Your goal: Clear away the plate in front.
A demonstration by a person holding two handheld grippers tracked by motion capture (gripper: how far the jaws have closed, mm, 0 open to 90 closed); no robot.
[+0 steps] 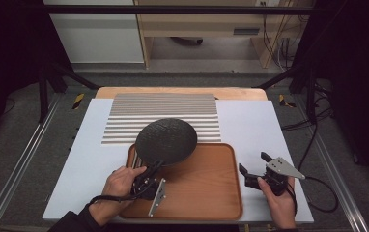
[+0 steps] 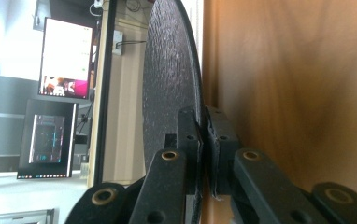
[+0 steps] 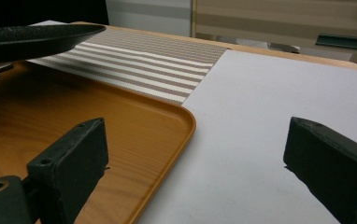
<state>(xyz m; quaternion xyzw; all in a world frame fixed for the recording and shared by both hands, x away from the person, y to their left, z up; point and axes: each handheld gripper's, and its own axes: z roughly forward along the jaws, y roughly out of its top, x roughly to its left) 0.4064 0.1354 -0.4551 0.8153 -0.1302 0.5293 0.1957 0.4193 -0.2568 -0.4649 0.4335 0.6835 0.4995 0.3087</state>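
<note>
You have the black plate [image 1: 166, 140] pinched by its near rim, just left of centre in the high view, held up off the wooden tray [image 1: 206, 186] and overlapping both the tray's far-left corner and the striped placemat [image 1: 163, 111] behind it. In the left gripper view the plate [image 2: 169, 84] stands edge-on because your wrist is rolled, and the fingers [image 2: 188, 140] of your left gripper [image 1: 149, 170] are pressed onto either face of the rim.

Judging from this, the pick-up is done and the carry is in hand: the plate hangs between tray and mat, and setting it down and letting go are still to come. Which of the two it is bound for, the frames do not tell.

Your right gripper [image 1: 255, 166] waits at the lower right, over the white worktop [image 1: 250, 125] just beside the tray's right edge, fingers [image 3: 76, 154] spread wide with nothing between them.

No brand or label shows on the plate, tray or mat. The monitors [image 2: 67, 58] at the left of the left gripper view are lit, but their writing is too small to read.
</note>
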